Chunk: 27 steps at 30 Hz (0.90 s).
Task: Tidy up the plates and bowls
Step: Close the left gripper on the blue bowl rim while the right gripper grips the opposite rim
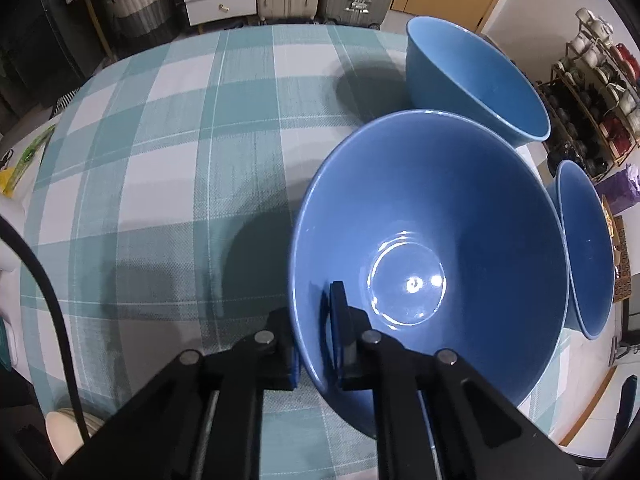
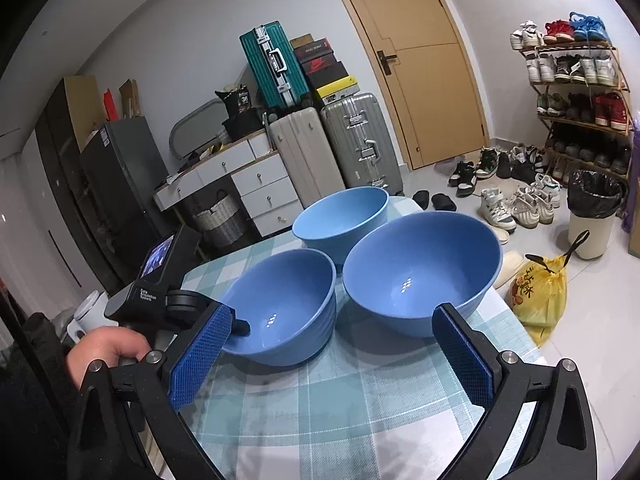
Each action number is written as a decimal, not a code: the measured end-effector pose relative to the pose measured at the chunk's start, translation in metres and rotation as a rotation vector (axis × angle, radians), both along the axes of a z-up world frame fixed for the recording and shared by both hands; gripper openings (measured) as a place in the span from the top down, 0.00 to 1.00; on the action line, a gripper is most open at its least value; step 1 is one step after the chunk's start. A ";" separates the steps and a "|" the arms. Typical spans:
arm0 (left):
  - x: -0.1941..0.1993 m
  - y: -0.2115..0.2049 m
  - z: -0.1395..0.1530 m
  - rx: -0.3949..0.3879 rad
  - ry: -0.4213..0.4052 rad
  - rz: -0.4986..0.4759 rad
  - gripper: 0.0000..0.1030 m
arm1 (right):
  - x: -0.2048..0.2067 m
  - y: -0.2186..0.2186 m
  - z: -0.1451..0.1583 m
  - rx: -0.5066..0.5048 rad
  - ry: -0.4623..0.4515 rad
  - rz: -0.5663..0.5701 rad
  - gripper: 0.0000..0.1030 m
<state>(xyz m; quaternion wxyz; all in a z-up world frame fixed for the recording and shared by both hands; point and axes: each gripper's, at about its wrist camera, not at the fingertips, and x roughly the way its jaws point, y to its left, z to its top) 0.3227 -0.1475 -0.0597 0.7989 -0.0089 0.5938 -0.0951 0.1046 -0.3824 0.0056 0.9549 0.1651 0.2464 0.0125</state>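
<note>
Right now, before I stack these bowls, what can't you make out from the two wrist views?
- Left wrist view: right bowl cut by the frame edge.
- Right wrist view: back bowl base hidden by the nearer bowls.
- Ribbed bowl: whether lifted or resting on the tablecloth, unclear.
- No plates visible.

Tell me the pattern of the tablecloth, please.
The tablecloth has a teal-and-white plaid check, clearest in the left wrist view.

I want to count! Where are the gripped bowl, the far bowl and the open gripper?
gripped bowl (image 1: 420,240), left wrist view, inner wall.
far bowl (image 2: 340,212), right wrist view, inside.
right gripper (image 2: 332,356), right wrist view, gap between fingertips.
</note>
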 end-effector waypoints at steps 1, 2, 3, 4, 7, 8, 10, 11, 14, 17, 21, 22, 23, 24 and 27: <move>-0.001 -0.001 0.001 0.039 -0.011 0.001 0.90 | 0.001 0.000 -0.001 0.000 0.006 0.002 0.01; -0.001 -0.002 0.002 0.070 -0.020 -0.011 0.89 | 0.003 -0.001 -0.003 0.003 0.015 0.003 0.01; -0.003 -0.006 0.002 0.102 -0.029 -0.034 0.88 | 0.005 -0.002 -0.004 0.004 0.023 0.005 0.01; -0.005 -0.008 0.002 0.121 -0.033 -0.053 0.88 | 0.007 -0.001 -0.006 0.008 0.034 0.009 0.01; -0.007 -0.006 0.002 0.126 -0.021 -0.061 0.88 | 0.012 -0.002 -0.010 0.027 0.061 0.026 0.01; -0.008 -0.005 0.002 0.129 -0.015 -0.071 0.88 | 0.014 -0.001 -0.010 0.033 0.069 0.038 0.01; -0.010 -0.005 0.002 0.143 -0.011 -0.091 0.87 | 0.015 0.003 -0.011 0.025 0.075 0.056 0.01; -0.012 -0.003 0.003 0.150 -0.010 -0.100 0.87 | 0.014 0.006 -0.011 0.020 0.073 0.061 0.01; -0.018 -0.002 0.005 0.166 -0.004 -0.138 0.87 | 0.017 0.010 -0.010 0.018 0.078 0.085 0.01; -0.029 -0.001 0.007 0.186 0.000 -0.193 0.87 | 0.019 0.012 -0.011 0.034 0.093 0.104 0.01; -0.046 0.001 0.007 0.203 0.010 -0.250 0.86 | 0.023 0.021 -0.012 0.009 0.126 0.123 0.02; -0.050 0.002 0.007 0.206 0.012 -0.260 0.86 | 0.025 0.024 -0.015 -0.005 0.145 0.119 0.02; -0.054 0.002 0.007 0.208 0.014 -0.269 0.86 | 0.027 0.026 -0.018 -0.012 0.162 0.123 0.07; -0.060 0.003 0.006 0.211 0.021 -0.282 0.86 | 0.030 0.029 -0.021 -0.013 0.183 0.137 0.17; -0.074 0.005 0.006 0.208 0.027 -0.311 0.85 | 0.038 0.035 -0.034 -0.016 0.261 0.155 0.32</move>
